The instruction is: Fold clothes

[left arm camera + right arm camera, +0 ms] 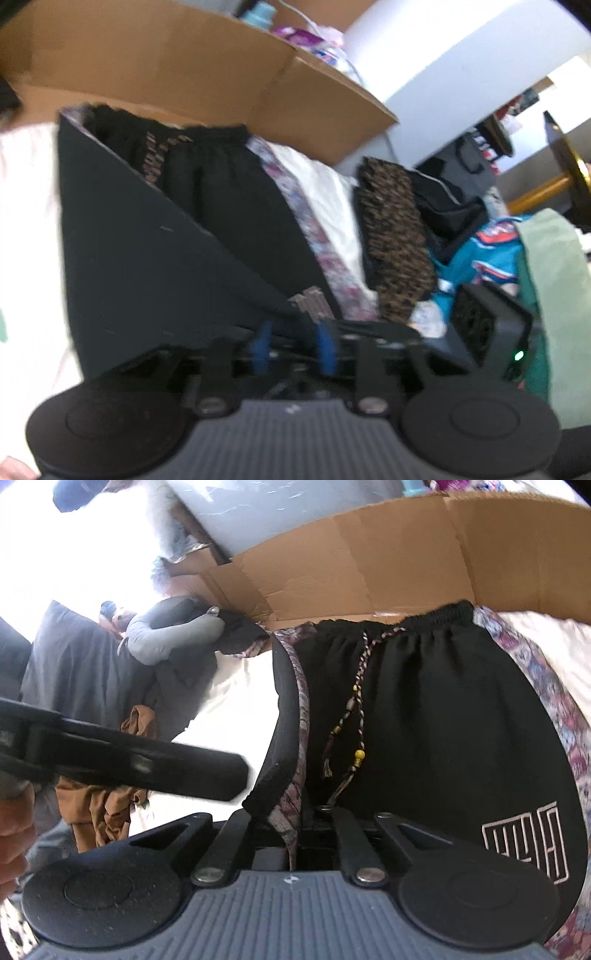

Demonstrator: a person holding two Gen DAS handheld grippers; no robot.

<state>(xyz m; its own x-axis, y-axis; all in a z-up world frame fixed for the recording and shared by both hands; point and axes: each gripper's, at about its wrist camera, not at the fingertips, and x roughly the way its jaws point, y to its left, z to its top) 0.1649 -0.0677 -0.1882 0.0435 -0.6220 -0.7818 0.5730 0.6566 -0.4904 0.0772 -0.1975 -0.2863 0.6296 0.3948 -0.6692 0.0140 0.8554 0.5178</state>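
Black shorts [424,709] pinched in right tongs [295,830]

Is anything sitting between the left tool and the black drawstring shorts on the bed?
Nothing visible. The left tool sits right at the folded hem of the black drawstring shorts, blue fingers apart, with no other garment between; the leopard-print cloth lies off to the side.

Pretty clearly someone's bedroom at home, and a lived-in one. Everything sat on a bed with a white sheet [236,686], with a grey neck pillow [162,638] lying on dark bedding, laundry piled along the side [399,236], and big opened cardboard boxes [369,565] right behind it. Stuff was stacked on shelves [495,136] in the background too.
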